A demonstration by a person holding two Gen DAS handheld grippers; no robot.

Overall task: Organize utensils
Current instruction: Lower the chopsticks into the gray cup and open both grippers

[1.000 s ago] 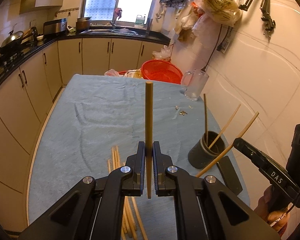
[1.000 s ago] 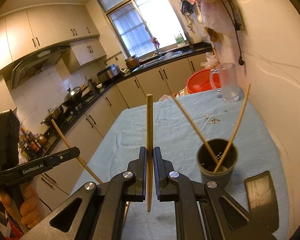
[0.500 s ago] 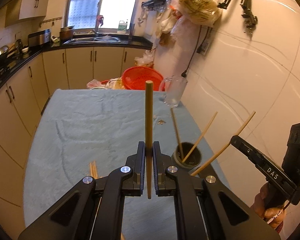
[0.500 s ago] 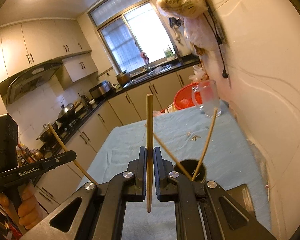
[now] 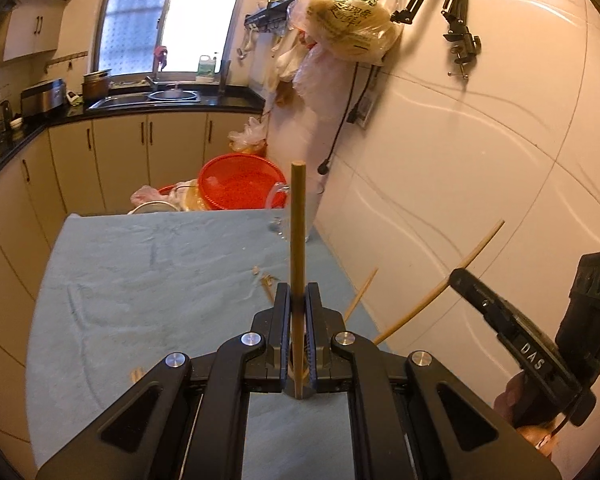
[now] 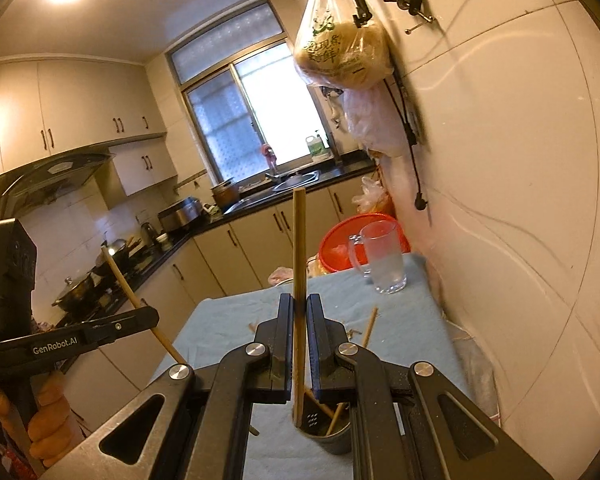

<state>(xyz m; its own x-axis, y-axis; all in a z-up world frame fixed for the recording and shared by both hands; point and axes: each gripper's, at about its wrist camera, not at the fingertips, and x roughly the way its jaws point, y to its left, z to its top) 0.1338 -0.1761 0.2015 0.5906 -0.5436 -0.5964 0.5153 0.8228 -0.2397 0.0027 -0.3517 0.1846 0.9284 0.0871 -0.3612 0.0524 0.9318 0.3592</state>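
My left gripper (image 5: 298, 296) is shut on a wooden chopstick (image 5: 298, 232) that stands upright between its pads, above the blue-clothed table (image 5: 140, 272). My right gripper (image 6: 299, 308) is shut on a second chopstick (image 6: 299, 248), also upright. Its lower end hangs at the mouth of a dark cup (image 6: 332, 440) that holds a few chopsticks. In the left wrist view the cup is hidden behind the jaws and only one chopstick tip (image 5: 362, 292) sticks out. Each view shows the other gripper, the right one (image 5: 456, 276) and the left one (image 6: 154, 314), with its stick.
A glass mug (image 6: 384, 260) and a red basin (image 6: 340, 236) stand at the table's far end by the tiled wall. Loose chopsticks (image 5: 136, 374) lie on the cloth near my left gripper. Kitchen cabinets and a counter with a sink run along the left and far side.
Both grippers have risen with their chopsticks still held. The cup has dropped low behind the jaws in both views, and the left view has swung toward the wall.
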